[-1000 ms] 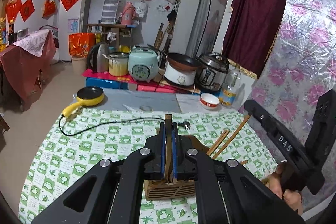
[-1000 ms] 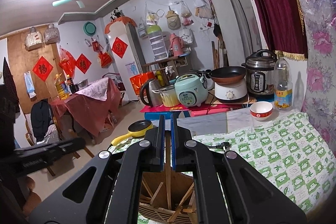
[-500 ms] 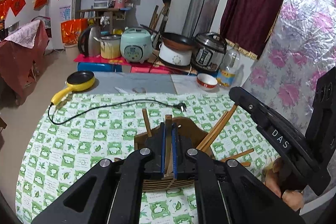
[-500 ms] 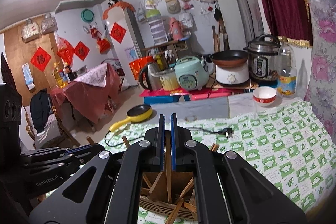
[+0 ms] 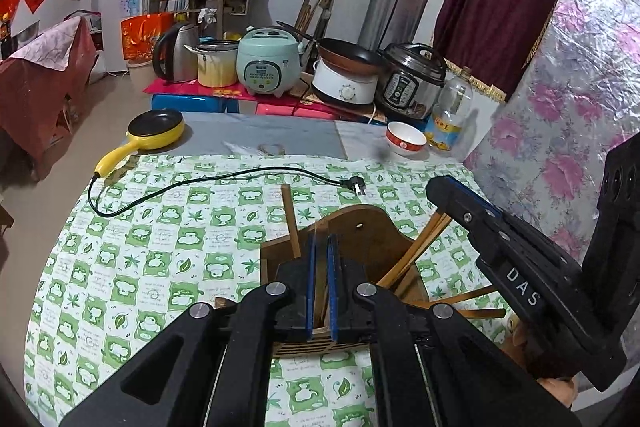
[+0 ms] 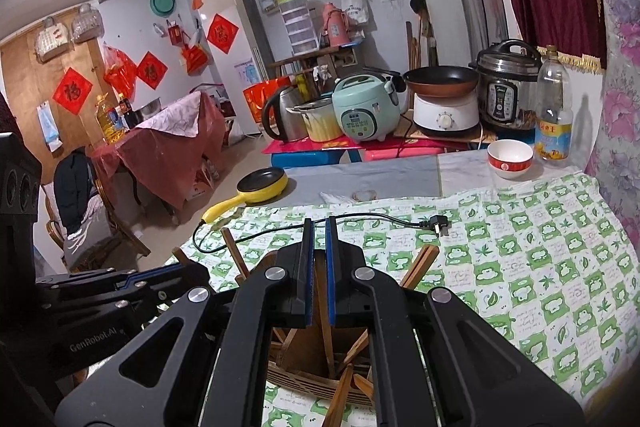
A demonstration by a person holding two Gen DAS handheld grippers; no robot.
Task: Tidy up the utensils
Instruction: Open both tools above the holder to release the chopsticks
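A wooden utensil holder (image 5: 360, 239) stands on the green checked tablecloth, with several wooden chopsticks (image 5: 416, 251) leaning in it. My left gripper (image 5: 321, 251) is directly over the holder, its jaws closed on one chopstick (image 5: 320, 279) that points down into it. My right gripper (image 6: 319, 239) is over the same holder (image 6: 312, 347), its jaws closed on another chopstick (image 6: 324, 315) that reaches down inside. The right gripper's body (image 5: 520, 275) shows at the right of the left wrist view. The left gripper's body (image 6: 100, 299) shows at the left of the right wrist view.
A black power cord with plug (image 5: 224, 179) lies across the cloth behind the holder. A yellow frying pan (image 5: 156, 131), a red-and-white bowl (image 5: 405, 143) and an oil bottle (image 5: 450, 119) stand further back. Cookers and a kettle line the rear. A flowered wall covering is at the right.
Both grippers have lowered over the holder, each with its chopstick sliding deeper into it. The views have tilted down toward the table.
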